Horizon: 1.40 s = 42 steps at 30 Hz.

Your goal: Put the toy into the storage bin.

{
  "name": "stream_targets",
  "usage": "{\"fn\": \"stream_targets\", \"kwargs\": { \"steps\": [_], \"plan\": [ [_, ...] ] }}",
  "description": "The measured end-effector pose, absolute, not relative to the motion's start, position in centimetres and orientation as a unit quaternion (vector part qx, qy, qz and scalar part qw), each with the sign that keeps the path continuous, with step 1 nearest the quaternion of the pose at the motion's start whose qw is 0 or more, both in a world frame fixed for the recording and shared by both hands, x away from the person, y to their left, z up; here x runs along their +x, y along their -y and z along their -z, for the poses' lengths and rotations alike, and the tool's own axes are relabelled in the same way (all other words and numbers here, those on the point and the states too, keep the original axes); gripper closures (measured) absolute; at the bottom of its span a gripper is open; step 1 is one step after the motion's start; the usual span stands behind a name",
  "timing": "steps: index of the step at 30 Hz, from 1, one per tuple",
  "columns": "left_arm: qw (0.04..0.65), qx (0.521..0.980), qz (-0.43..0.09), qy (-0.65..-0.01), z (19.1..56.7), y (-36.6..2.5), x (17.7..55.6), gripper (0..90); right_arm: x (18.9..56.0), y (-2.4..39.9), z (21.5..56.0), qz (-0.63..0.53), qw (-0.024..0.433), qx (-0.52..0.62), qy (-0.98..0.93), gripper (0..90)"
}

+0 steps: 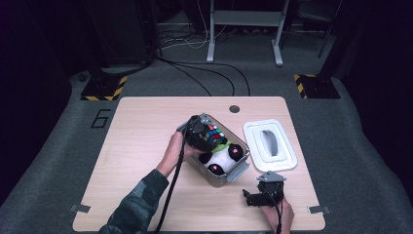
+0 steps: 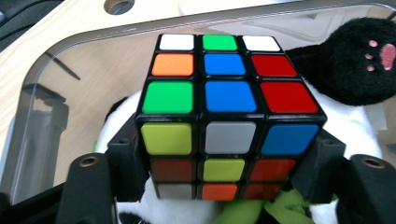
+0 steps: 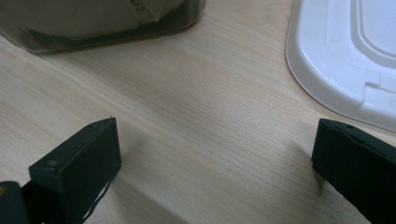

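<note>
Multicolour cube (image 2: 223, 116), b/w panda (image 1: 221, 160)

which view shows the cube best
The left gripper view: the cube sits close up between that gripper's jaws, stickers clear. The high view shows it small in the bin; the right gripper view faces bare table.

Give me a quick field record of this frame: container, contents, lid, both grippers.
container: clear plastic bin, open, mid-table
contents: plush panda; Rubik's cube above it
lid: white lid flat on the table, right of the bin
left gripper: left gripper inside the bin, jaws on either side of the cube, pressing on it
right gripper: right gripper near the table's front edge, jaws wide apart, nothing between them
</note>
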State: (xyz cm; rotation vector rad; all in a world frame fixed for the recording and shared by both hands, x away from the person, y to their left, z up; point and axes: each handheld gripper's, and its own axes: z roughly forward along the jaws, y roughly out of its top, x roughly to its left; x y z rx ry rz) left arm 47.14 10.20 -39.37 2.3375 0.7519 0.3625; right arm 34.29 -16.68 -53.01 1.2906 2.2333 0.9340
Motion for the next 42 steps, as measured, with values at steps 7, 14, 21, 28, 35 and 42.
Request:
{"fn": "stream_targets", "kwargs": {
  "steps": [7,14,21,28,35,42],
  "plan": [
    [0.341,0.881,-0.145,-0.294,38.2,-12.2,46.1,15.2,34.3,16.7,53.0,-0.334,0.198,0.462,-0.798,0.7],
    [0.36,0.869,-0.149,-0.304,37.8,-15.1,44.6,11.1,34.3,16.7,53.0,-0.337,0.195,0.463,-0.796,0.7],
    [0.373,0.855,-0.155,-0.325,38.4,-17.8,43.3,7.5,34.3,16.8,53.0,-0.337,0.195,0.463,-0.797,0.8],
    [0.378,0.845,-0.167,-0.34,38.8,-20.7,41.9,5.3,34.3,16.7,53.0,-0.336,0.197,0.467,-0.794,0.6],
    [0.373,0.836,-0.175,-0.363,39.9,-23.8,40.8,3.5,34.3,16.7,53.0,-0.336,0.197,0.466,-0.794,0.6],
    [0.373,0.824,-0.175,-0.39,41.8,-26.6,40.0,2.8,34.3,16.7,53.0,-0.336,0.197,0.467,-0.794,0.6]
  ]
}}
